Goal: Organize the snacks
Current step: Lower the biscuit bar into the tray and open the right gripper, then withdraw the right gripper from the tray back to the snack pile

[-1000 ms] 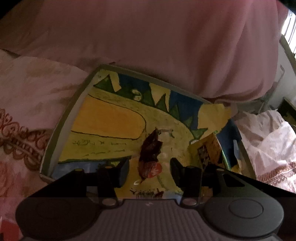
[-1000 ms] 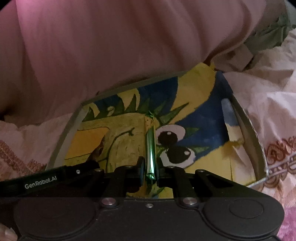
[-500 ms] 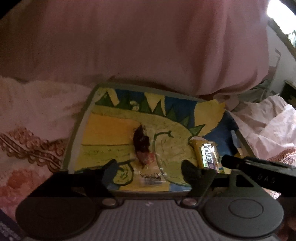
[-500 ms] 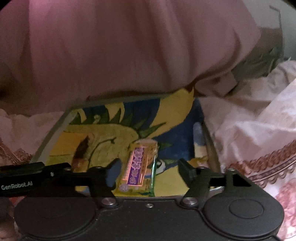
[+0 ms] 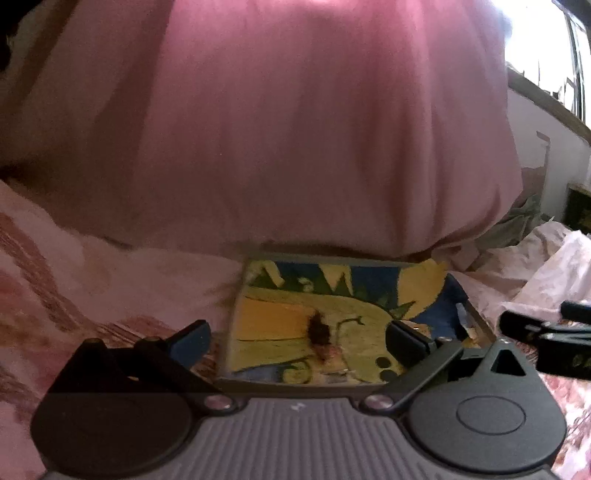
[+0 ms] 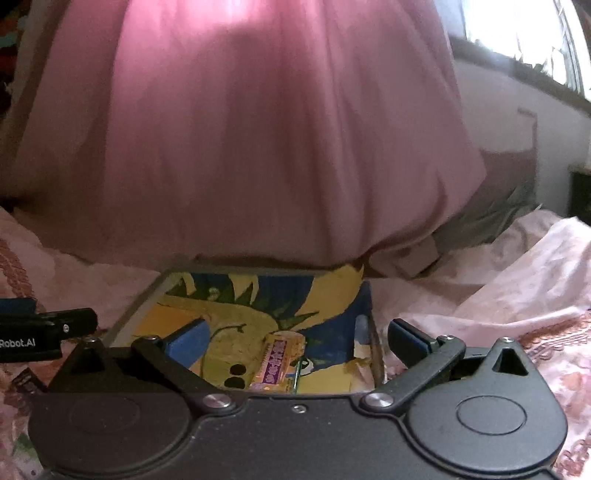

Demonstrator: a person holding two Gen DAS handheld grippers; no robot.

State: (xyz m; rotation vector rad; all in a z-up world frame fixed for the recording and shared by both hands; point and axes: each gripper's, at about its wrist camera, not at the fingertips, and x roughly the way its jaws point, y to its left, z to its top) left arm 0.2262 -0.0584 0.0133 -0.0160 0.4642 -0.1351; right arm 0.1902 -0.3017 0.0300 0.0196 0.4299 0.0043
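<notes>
A shallow tray (image 5: 369,260) with a yellow, green and blue cartoon lining lies on the bed; it also shows in the right wrist view (image 6: 140,308). A dark brown and red snack packet (image 5: 320,338) lies in its middle. A yellow and purple snack bar (image 6: 275,360) lies in the tray's right part. My left gripper (image 5: 297,338) is open and empty, above the tray's near edge. My right gripper (image 6: 297,338) is open and empty, just behind the bar.
A big pink pillow (image 5: 295,129) rises right behind the tray. Pink patterned bedding (image 5: 55,280) surrounds it, with crumpled white sheets (image 6: 517,280) to the right. A bright window (image 6: 517,33) and wall stand at the far right.
Both grippers let go of their snacks into the tray, opened wide and pulled back and up. The tray now looks smaller and farther away.
</notes>
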